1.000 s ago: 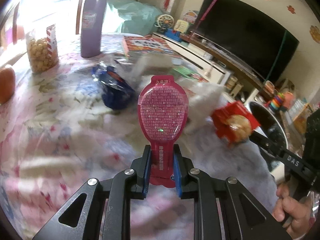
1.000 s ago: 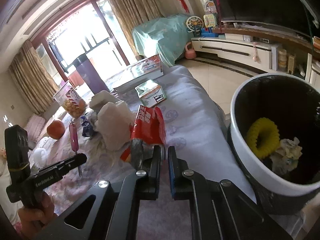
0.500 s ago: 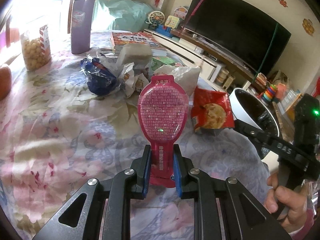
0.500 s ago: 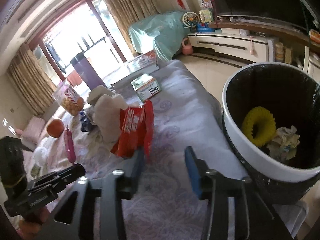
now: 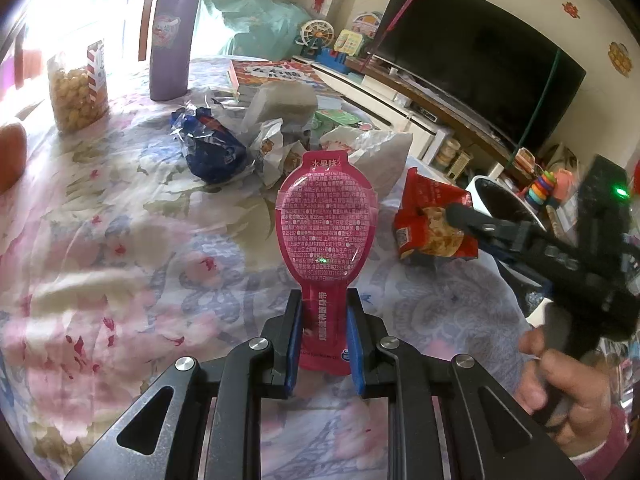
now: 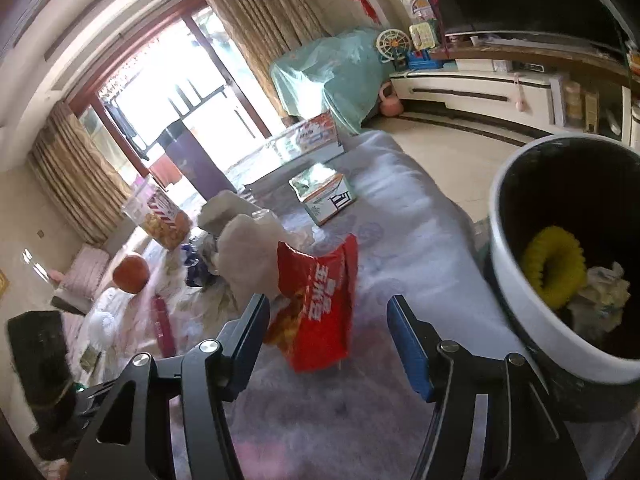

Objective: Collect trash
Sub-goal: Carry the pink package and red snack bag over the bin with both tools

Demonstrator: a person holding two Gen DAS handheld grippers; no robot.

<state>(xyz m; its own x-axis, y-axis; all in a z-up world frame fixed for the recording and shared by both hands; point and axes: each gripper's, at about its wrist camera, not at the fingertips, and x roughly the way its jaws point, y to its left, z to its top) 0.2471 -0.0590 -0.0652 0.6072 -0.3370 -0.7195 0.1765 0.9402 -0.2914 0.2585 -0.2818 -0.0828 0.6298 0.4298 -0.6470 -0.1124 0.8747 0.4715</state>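
Red snack bag now on floral tablecloth

A: How much of the trash bin shows?

B: In the right wrist view the picture's right edge cuts it off. In the left wrist view the right gripper and the red snack bag hide most of it.

A: And the pink wrapper?

B: Its lower end sits hidden between the pads of the left gripper. The small print is too fine to read.

A: The person?

B: Only a hand, blurred and cropped at the corner. The orange fruit is cut by the left edge.
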